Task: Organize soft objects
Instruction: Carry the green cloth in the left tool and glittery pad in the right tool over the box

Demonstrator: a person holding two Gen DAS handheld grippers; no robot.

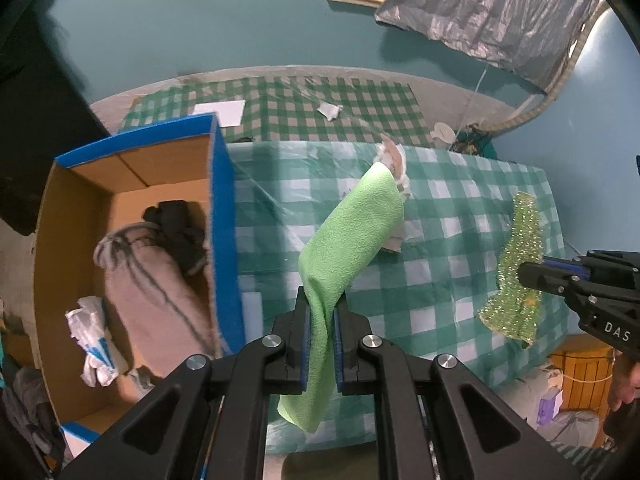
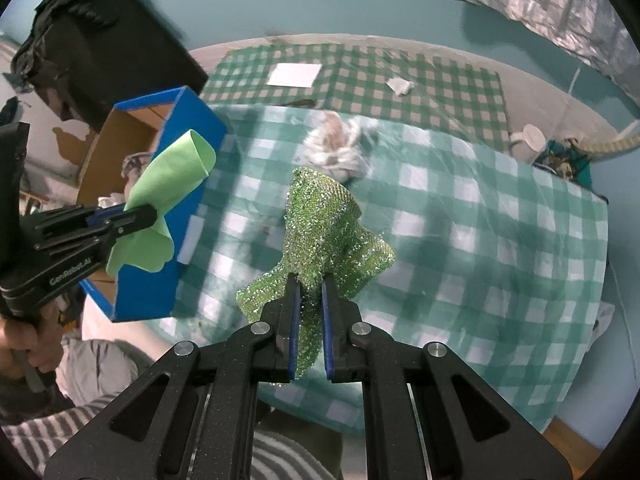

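A table covered in a green-and-white checked cloth [image 1: 460, 240] under a clear plastic sheet fills the middle of both views, and behind it, toward the top of the frame, a second checked surface [image 1: 320, 108] in darker green and beige carries a white sheet of paper [image 1: 224, 111] and a small crumpled white scrap [image 1: 330, 110]. The wall behind is teal [image 1: 200, 20], with a silvery, wrinkled sheet [image 1: 488, 12] hanging at the upper right. At the left of the left wrist view sits a cardboard box with blue outer walls [image 1: 224, 220]; inside it lie a beige rolled cloth [image 1: 156, 300], a black fabric item [image 1: 180, 232] and a white crumpled piece [image 1: 90, 340]. The left gripper [image 1: 321, 308] is clamped on a light green fleece cloth [image 1: 352, 232], which arches up and away above the table to the right of the box and hangs down below the jaws. The right gripper [image 2: 308, 292] is closed on a sparkly green mesh cloth [image 2: 324, 232], held above the middle of the table; in the left wrist view the same cloth [image 1: 516, 272] dangles at the right edge. A whitish-brown crumpled bundle [image 2: 340, 144] lies on the table beyond both cloths. At the lower right of the left wrist view stands a slatted wooden piece [image 1: 580, 376] beside the table.
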